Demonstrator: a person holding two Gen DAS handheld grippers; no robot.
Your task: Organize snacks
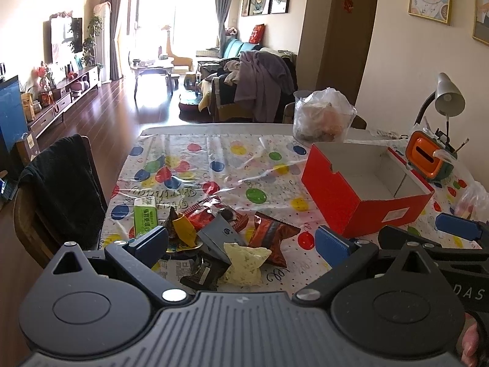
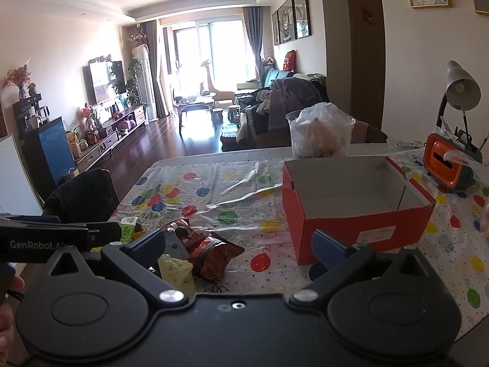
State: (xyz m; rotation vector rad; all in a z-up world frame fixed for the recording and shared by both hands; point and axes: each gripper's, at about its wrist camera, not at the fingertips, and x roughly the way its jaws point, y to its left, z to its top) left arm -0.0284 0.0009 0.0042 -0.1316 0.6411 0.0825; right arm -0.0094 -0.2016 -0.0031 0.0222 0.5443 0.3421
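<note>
A heap of snack packets (image 1: 226, 238) lies on the balloon-print tablecloth (image 1: 232, 165): a green packet (image 1: 145, 215), a dark red one (image 1: 270, 238), a pale yellow one (image 1: 244, 263), a grey triangular one (image 1: 221, 235). My left gripper (image 1: 241, 243) hovers open over the heap, holding nothing. To its right stands an open red box (image 1: 366, 195), empty inside. In the right wrist view, my right gripper (image 2: 241, 244) is open between the heap (image 2: 195, 253) and the red box (image 2: 354, 211), holding nothing. The right gripper's blue fingertip (image 1: 458, 225) shows at the left view's right edge.
A clear container with a plastic bag (image 1: 324, 119) stands behind the box. An orange and green device (image 1: 428, 159) and a desk lamp (image 1: 447, 98) sit at the far right. A chair draped in black cloth (image 1: 61, 189) stands at the table's left edge. A hand (image 2: 9, 287) holds the left gripper.
</note>
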